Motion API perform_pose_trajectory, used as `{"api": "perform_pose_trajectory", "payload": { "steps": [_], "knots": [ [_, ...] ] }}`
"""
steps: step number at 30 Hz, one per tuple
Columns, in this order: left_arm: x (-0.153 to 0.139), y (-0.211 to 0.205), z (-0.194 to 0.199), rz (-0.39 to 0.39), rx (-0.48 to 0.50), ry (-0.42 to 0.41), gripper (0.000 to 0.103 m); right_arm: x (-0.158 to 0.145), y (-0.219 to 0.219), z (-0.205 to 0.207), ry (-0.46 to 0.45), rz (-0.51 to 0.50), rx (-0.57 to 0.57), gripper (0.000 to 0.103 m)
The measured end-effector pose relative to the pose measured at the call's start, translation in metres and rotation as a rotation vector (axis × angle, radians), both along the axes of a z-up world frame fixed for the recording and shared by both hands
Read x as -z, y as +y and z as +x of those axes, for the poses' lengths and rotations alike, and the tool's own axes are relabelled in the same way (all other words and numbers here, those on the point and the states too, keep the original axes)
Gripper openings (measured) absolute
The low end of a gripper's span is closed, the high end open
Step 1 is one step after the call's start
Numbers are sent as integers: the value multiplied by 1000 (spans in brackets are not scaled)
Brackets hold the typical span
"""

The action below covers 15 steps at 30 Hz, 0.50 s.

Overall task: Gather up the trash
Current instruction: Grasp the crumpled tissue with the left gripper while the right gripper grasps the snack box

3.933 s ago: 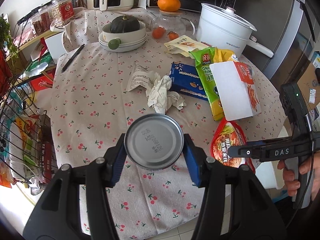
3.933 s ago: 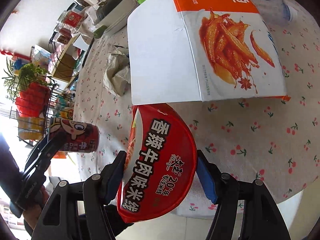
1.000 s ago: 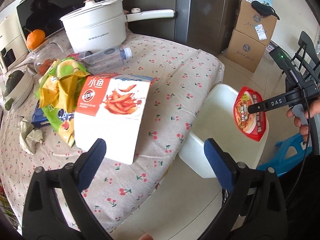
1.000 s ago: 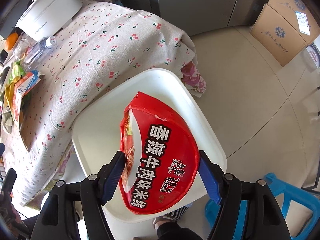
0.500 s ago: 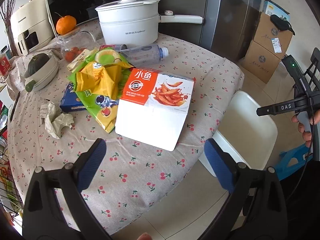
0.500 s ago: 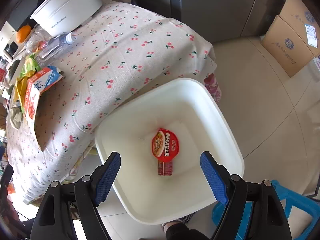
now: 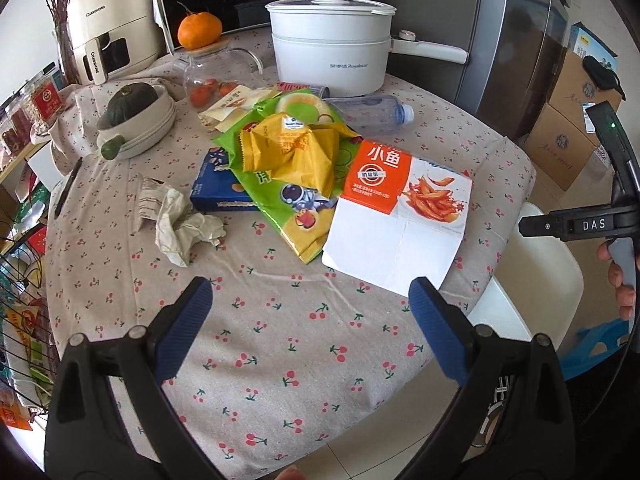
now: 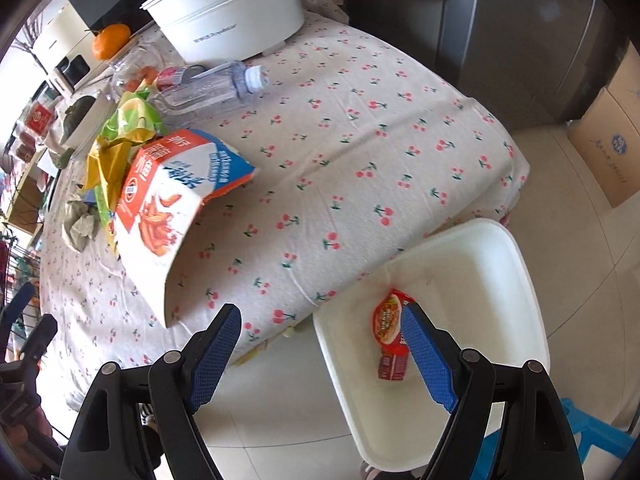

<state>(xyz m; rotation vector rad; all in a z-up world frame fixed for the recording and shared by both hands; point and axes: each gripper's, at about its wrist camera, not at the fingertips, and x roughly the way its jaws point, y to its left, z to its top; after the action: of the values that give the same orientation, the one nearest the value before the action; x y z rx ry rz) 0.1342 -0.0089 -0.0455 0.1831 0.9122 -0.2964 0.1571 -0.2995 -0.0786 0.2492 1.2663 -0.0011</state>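
A white bin [image 8: 480,248] stands on the floor beside the cherry-print table [image 7: 280,340]; it also shows in the left wrist view [image 7: 536,280]. In it lie a red noodle bowl [image 8: 386,316] and a red can [image 8: 392,366]. My right gripper [image 8: 320,354] is open and empty above the bin's near edge. My left gripper [image 7: 310,326] is open and empty over the table's front. On the table lie a white and orange snack box [image 7: 400,216], yellow and green wrappers [image 7: 292,152], a blue box [image 7: 218,188], crumpled paper [image 7: 180,224] and a clear bottle [image 7: 368,114].
A white pot [image 7: 332,52], glass jar [image 7: 208,76] with an orange on it, bowls holding a squash [image 7: 136,120] and an appliance [image 7: 108,24] stand at the table's back. A wire rack [image 7: 20,300] is at left. Cardboard boxes [image 7: 568,128] and a blue stool [image 7: 600,344] are on the floor at right.
The left gripper let go of the can and the right let go of the noodle bowl; both now lie in the bin. Both grippers have swung back toward the table.
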Motion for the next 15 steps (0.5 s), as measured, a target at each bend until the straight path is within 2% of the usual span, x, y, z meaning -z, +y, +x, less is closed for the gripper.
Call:
{"api": "perform_pose_trajectory", "payload": {
  "steps": [9, 15],
  "knots": [
    [2, 33, 16, 58, -55, -19, 98, 1, 57, 27, -36, 119, -39, 84],
    [15, 76, 47, 64, -132, -13, 98, 16, 81, 44, -31, 204, -28, 83]
  ]
}}
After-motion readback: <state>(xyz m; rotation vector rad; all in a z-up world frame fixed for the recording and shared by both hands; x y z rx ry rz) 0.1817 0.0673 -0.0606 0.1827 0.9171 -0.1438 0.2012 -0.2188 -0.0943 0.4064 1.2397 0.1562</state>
